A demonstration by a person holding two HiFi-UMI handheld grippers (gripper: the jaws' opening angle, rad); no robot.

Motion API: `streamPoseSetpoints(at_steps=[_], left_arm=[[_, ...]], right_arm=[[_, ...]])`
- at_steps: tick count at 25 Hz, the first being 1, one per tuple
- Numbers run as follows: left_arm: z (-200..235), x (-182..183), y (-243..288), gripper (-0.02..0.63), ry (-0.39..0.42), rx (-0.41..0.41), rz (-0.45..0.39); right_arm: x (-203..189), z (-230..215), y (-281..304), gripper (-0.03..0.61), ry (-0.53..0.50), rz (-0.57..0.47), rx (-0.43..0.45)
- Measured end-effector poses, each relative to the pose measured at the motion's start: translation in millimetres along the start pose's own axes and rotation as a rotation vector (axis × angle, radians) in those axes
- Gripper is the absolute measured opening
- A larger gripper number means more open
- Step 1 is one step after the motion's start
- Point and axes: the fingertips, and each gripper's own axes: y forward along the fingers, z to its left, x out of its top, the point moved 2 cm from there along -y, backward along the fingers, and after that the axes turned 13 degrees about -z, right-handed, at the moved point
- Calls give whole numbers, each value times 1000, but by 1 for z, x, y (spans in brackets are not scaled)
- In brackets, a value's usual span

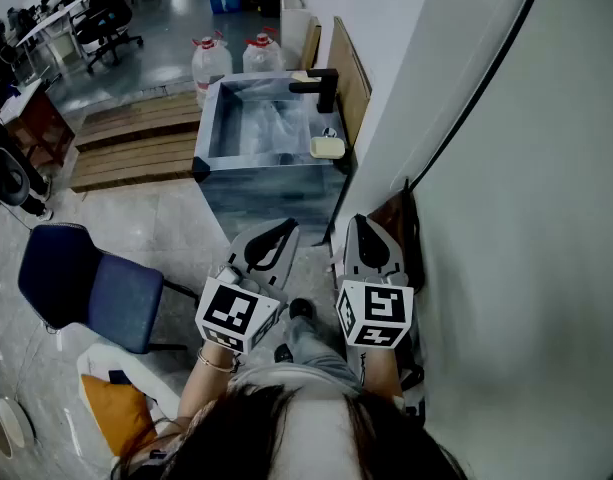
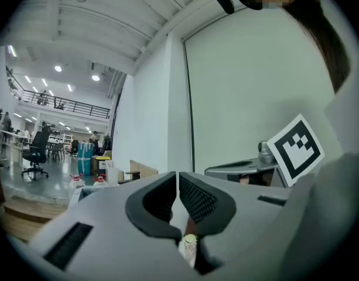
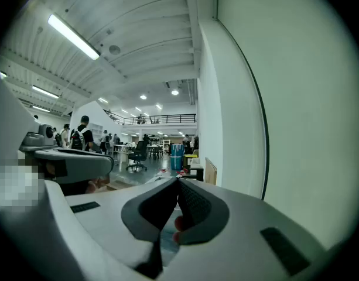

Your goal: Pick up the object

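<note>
A grey sink unit [image 1: 211, 128] with a black faucet [image 1: 319, 88] stands ahead of me in the head view. On its right rim lies a pale yellow block [image 1: 327, 147]. My left gripper [image 1: 283, 230] and right gripper [image 1: 362, 224] are held side by side close to my body, well short of the sink. Both point toward it and level, with jaws shut and nothing between them. The left gripper view shows its pads [image 2: 194, 198] closed together, and the right gripper view shows its pads [image 3: 191, 201] closed too. The inside of the sink is too blurred to make out.
A white wall [image 1: 506, 218] runs close along my right, with a brown bag [image 1: 401, 223] at its foot. A blue chair [image 1: 86, 283] stands at my left. Wooden pallets [image 1: 136, 138] and two water jugs [image 1: 211, 60] lie left of and behind the sink.
</note>
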Motion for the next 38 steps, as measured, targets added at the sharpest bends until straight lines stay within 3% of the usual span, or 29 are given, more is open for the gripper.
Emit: streamPoseSetpoints(at_steps=[20,38], left_arm=[[55,-27,102,9,-5,-4,26],[83,-57,182,9,3,41,44]], right_arm=[[-30,-53,97,26,51,33,16],[-69,-101,179,28,13,95,82]])
